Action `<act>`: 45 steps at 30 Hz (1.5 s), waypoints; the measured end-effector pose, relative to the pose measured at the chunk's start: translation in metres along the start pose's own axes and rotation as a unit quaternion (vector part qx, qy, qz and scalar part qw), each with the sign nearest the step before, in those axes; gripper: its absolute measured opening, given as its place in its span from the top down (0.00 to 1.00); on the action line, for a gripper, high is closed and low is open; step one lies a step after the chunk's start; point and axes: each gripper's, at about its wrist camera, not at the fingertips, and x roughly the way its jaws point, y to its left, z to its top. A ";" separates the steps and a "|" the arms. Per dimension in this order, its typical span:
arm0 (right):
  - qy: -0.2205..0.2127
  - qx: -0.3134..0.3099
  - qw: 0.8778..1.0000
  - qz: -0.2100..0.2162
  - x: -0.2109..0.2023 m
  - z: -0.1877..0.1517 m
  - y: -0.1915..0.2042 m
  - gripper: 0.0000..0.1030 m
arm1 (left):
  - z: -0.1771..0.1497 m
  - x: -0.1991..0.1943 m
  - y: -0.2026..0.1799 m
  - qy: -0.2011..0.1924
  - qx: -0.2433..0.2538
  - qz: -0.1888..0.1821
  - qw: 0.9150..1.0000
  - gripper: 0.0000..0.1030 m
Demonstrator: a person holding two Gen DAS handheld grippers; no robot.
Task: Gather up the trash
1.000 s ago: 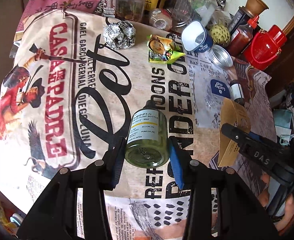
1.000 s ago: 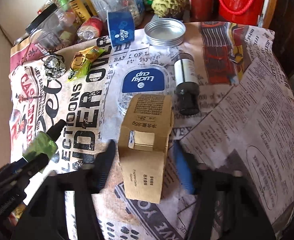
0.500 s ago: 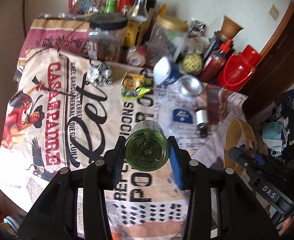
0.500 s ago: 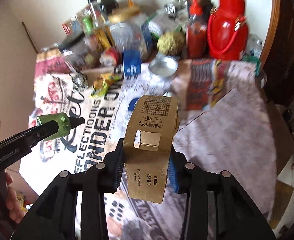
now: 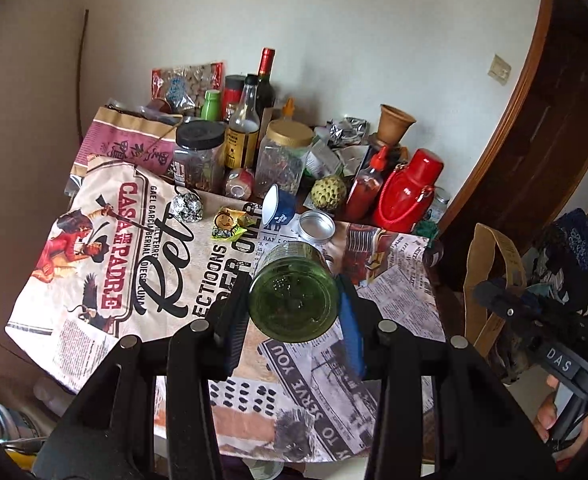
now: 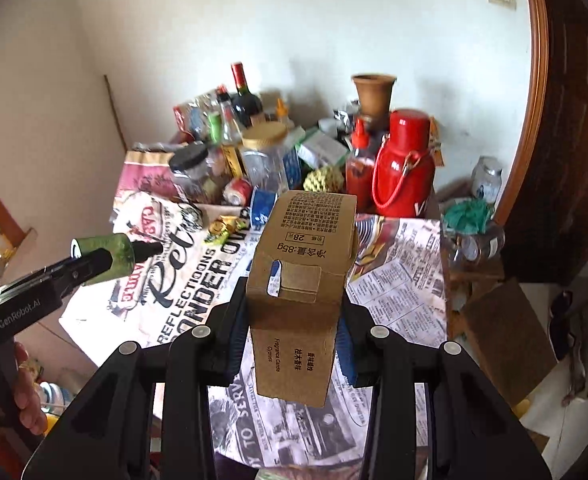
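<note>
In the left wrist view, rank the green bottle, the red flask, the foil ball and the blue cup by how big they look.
1. green bottle, though closest to the camera
2. red flask
3. blue cup and foil ball: look alike

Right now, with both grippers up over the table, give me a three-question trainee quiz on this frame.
1. True or false: the left gripper is shut on the green bottle.
2. What does the right gripper hold? A) the foil ball B) the brown carton C) the red flask
3. Fill in: the yellow snack wrapper lies on the printed ____ that covers the table.

Key:
1. True; its pads press on both sides of the bottle.
2. B; the carton is clamped between the pads, clear of the table.
3. Newspaper.
</note>
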 end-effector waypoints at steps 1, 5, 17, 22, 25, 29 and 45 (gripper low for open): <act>-0.004 -0.001 1.000 0.003 -0.006 -0.001 0.000 0.66 | -0.002 -0.007 -0.002 -0.004 0.002 0.001 1.000 0.60; -0.021 -0.008 1.000 0.008 -0.033 -0.005 0.007 0.66 | -0.010 -0.033 -0.010 -0.016 0.019 0.007 1.000 0.60; -0.056 0.010 0.998 -0.027 -0.092 -0.051 0.064 0.66 | -0.038 -0.114 0.005 -0.048 0.069 -0.056 0.995 0.60; -0.053 0.027 0.998 -0.036 -0.108 -0.089 0.101 0.66 | -0.069 -0.155 0.029 -0.050 0.092 -0.068 0.992 0.60; -0.052 0.036 0.997 -0.040 -0.119 -0.114 0.123 0.66 | -0.090 -0.174 0.046 -0.042 0.098 -0.072 0.992 0.60; -0.042 0.044 0.997 -0.045 -0.129 -0.142 0.148 0.66 | -0.117 -0.195 0.068 -0.029 0.103 -0.078 0.991 0.60; 0.041 0.064 0.996 -0.038 -0.113 -0.213 0.163 0.66 | -0.191 -0.183 0.099 0.071 0.089 -0.067 0.991 0.60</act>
